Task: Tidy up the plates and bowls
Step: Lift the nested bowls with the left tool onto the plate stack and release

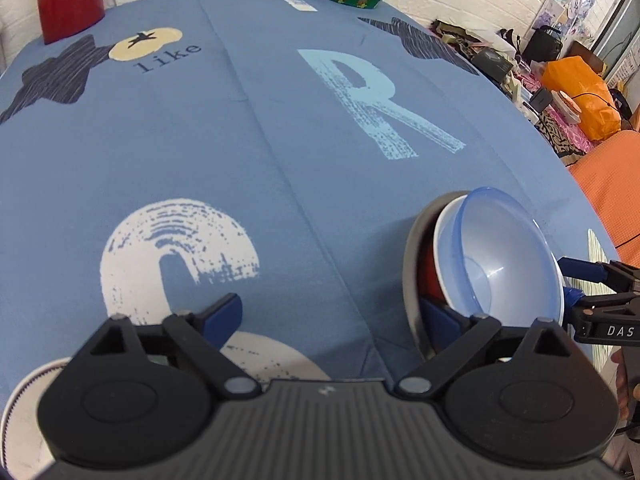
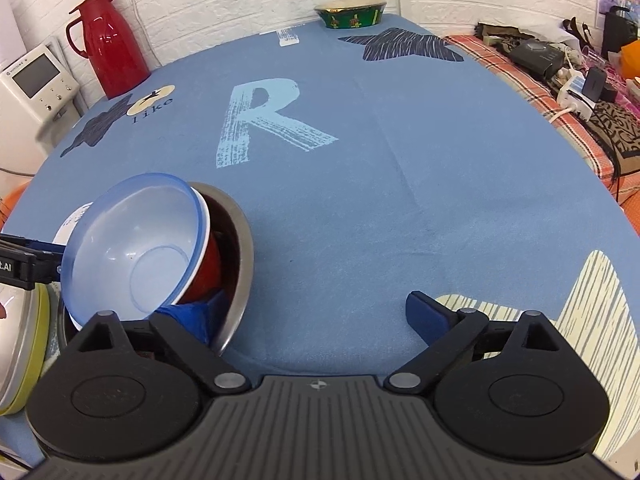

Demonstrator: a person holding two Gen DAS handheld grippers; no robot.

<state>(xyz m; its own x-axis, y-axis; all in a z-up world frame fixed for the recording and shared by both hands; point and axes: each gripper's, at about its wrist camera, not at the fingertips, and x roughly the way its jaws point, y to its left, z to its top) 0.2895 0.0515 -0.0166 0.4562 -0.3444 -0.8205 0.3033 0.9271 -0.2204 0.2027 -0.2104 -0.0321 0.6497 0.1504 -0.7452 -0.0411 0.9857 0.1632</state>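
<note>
- The left gripper (image 1: 331,312) has a ribbed dark-grey body with a small white emblem on its top edge.
- Two round black pivot housings flank the body, each carrying black triangular link arms with silver rivets.
- Its fingers (image 1: 224,314) wear blue pads.
- The right gripper (image 2: 316,320) is built alike; seen from the side, white letters "DAS" show on it.

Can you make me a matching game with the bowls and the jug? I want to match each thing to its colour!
Things:
1. jug
2. top bowl
3. outer bowl
4. far bowl

Colours:
A. clear blue
B. green
C. red
D. silver metal

Pairs: 1-C, 2-A, 3-D, 4-B
</note>
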